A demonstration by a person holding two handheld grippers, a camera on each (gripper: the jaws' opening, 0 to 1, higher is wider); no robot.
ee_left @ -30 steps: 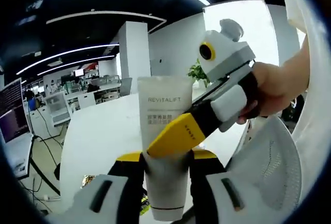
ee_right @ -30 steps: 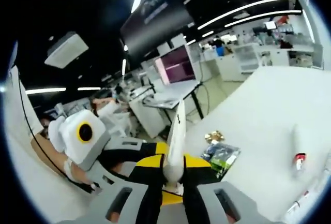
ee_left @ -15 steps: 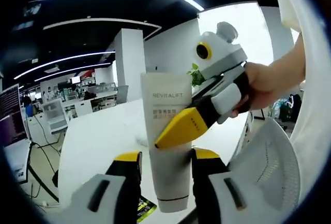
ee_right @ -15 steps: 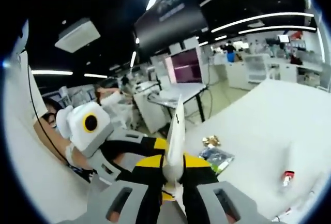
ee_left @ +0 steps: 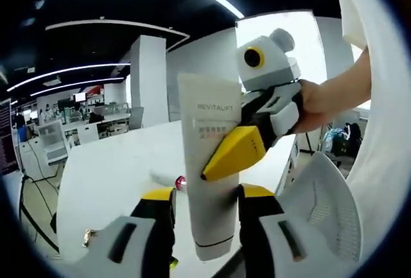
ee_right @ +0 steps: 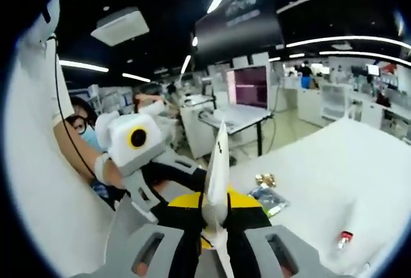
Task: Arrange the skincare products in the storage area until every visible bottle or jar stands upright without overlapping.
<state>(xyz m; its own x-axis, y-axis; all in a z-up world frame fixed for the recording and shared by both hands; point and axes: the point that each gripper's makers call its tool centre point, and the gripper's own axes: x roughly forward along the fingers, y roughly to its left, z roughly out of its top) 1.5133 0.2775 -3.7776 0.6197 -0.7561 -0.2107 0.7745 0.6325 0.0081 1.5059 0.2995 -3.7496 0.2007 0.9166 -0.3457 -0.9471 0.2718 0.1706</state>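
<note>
Above the white worktop [ee_left: 109, 169], held in the air: one white tube [ee_left: 212, 162] printed REVITALIFT, flat crimped end up, cap end down. Left hand-held gripper [ee_left: 205, 204]: yellow-tipped jaws stand either side of the tube's lower body, close against it; whether they are clamped on it or merely flanking it cannot be told. Right hand-held gripper [ee_left: 234, 156], entering from the right in a person's hand [ee_left: 314, 101]: jaws closed on the tube's middle, one yellow jaw across the label. In the right gripper view the same tube appears edge-on as a thin white blade between that gripper's jaws [ee_right: 216, 210]. On the worktop beyond: a small item with a red end [ee_left: 170, 180], lying flat; packets [ee_right: 270, 198] near the edge. Handling judgement: keep one firm grip while the other shifts, keep the cap end downward, and lower it squarely so it stands clear of its neighbours.
</note>
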